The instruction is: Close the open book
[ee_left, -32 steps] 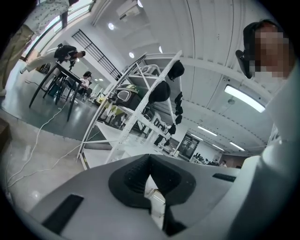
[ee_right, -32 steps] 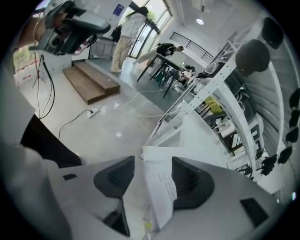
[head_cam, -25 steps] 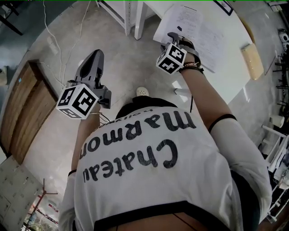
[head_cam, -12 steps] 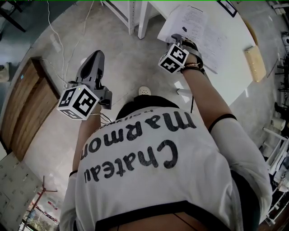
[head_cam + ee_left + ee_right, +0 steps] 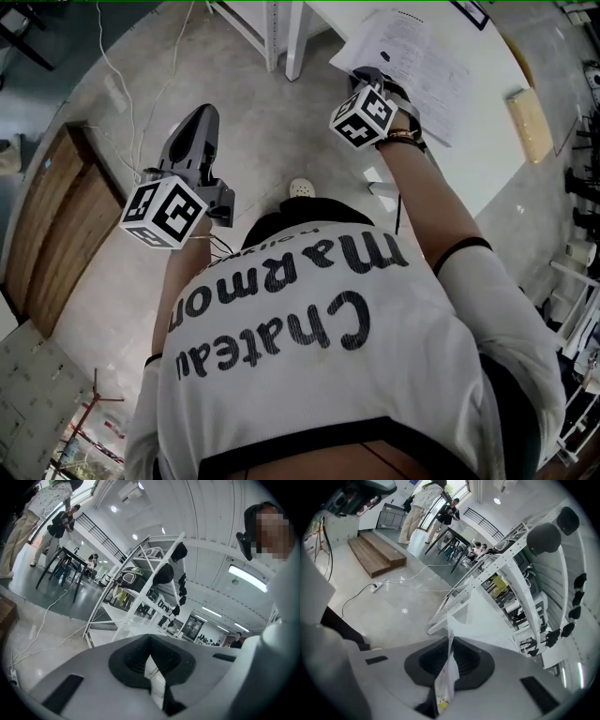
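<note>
The right tool (image 5: pixel 449 641) has just clamped a page (image 5: pixel 445 681) of the book (image 5: pixel 412 56) on the table (image 5: pixel 487 141), ready to fold it over; the left tool (image 5: pixel 151 649) idles, jaws together, empty.

- Black lettering on the white T-shirt (image 5: pixel 309 319) of the person wearing the head camera reads "Chateau" on one line and "Marmon" on the next. It appears upside down in the head view, and the second word runs off into a fold of cloth.
- A small line of print beyond "Marmon" on the same shirt is too small to read.
- The pages of the open book (image 5: pixel 412 56) on the white bench (image 5: pixel 487 141) carry lines of print, none legible.
- One marker cube (image 5: pixel 161 212) and the second marker cube (image 5: pixel 364 117) show black-and-white square patterns only, no letters or numbers.
</note>
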